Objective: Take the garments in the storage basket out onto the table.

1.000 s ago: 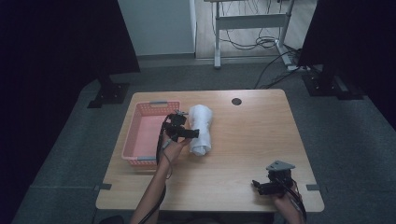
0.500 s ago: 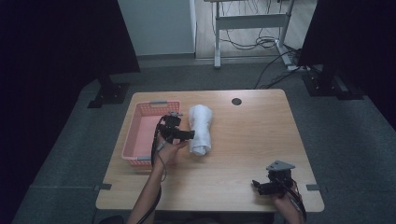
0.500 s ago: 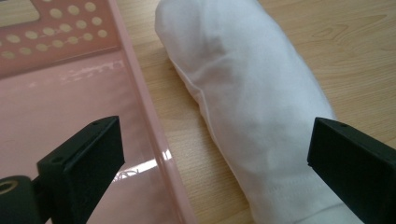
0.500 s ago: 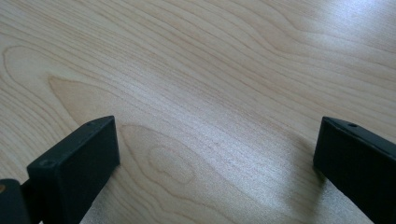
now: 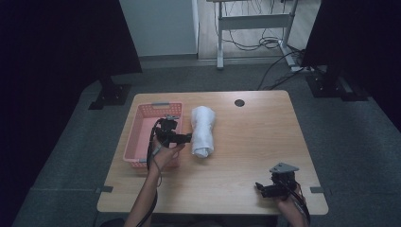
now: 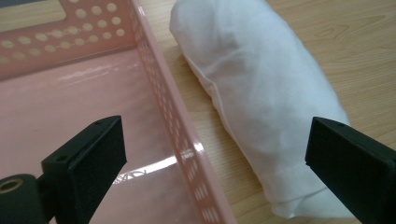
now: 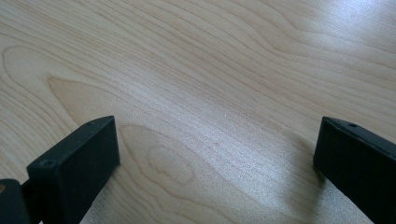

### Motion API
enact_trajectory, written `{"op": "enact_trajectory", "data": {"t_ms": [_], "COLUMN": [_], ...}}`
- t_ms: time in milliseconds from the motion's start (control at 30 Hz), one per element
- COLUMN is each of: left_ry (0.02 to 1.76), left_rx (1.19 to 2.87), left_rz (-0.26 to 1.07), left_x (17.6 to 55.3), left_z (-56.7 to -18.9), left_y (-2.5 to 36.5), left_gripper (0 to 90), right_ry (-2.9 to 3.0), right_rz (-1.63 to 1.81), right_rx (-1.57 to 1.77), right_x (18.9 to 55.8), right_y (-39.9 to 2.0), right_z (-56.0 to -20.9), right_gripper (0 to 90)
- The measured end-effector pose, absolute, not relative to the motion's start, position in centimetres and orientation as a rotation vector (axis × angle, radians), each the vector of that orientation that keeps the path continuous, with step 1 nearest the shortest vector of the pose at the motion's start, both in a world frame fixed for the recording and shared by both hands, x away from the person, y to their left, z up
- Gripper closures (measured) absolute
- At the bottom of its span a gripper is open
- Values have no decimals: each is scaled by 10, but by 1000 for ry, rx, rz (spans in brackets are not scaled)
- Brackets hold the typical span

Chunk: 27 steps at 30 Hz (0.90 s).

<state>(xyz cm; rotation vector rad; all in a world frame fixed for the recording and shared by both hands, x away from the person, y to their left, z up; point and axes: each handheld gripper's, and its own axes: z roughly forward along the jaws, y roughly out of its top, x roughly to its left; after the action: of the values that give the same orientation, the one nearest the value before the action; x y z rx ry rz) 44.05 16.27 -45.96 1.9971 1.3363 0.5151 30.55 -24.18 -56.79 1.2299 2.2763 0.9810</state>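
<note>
Left claw [image 5: 185, 137] is hanging with its jaws spread wide and gripping nothing, poised over the basket's long right wall, tips pointing toward the rolled towel [image 5: 203, 130]. In the left gripper view one jaw is sitting over the pink basket [image 6: 177, 140] floor and the other over the towel's near end [image 6: 261, 107], so the wall runs between them. The towel is lying on the tabletop [image 5: 255, 142] just beside that wall, outside the basket, seemingly not quite touching it, its length running parallel to the wall. Judged from this, the work looks like getting the towel into the basket, and it is at its start: no grasp made, towel not lifted, basket [image 5: 142, 137] sitting empty. Left to do: shift the claw off the wall and onto the roll, close, lift over the rim, set down inside. The wall is the edge to watch; a jaw coming down here could catch the rim or tip the basket. The roll looks soft and may unroll or sag if pinched near one end. Open room is good: bare wood lies on the side of the towel away from the basket. Right claw [image 5: 265, 189] is resting spread open and empty, well apart from the basket at the tabletop's near right corner, plain wood [image 7: 210, 116] showing between its jaws.
</note>
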Motion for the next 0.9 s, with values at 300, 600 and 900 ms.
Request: {"op": "enact_trajectory", "data": {"t_ms": [300, 600, 900], "left_ry": [1318, 1314, 1304], "left_rx": [2010, 2015, 2003], "left_rz": [522, 532, 520], "left_x": [434, 428, 418], "left_z": [-459, -460, -461], "left_y": [176, 185, 194], "left_gripper": [49, 50, 51], "right_ry": [2274, 2270, 2269], "right_rz": [980, 978, 978], "right_rx": [1232, 1237, 1238], "right_x": [306, 306, 306], "right_y": [-242, -241, -241], "right_z": [-568, -568, -568], "right_gripper": [0, 0, 0]}}
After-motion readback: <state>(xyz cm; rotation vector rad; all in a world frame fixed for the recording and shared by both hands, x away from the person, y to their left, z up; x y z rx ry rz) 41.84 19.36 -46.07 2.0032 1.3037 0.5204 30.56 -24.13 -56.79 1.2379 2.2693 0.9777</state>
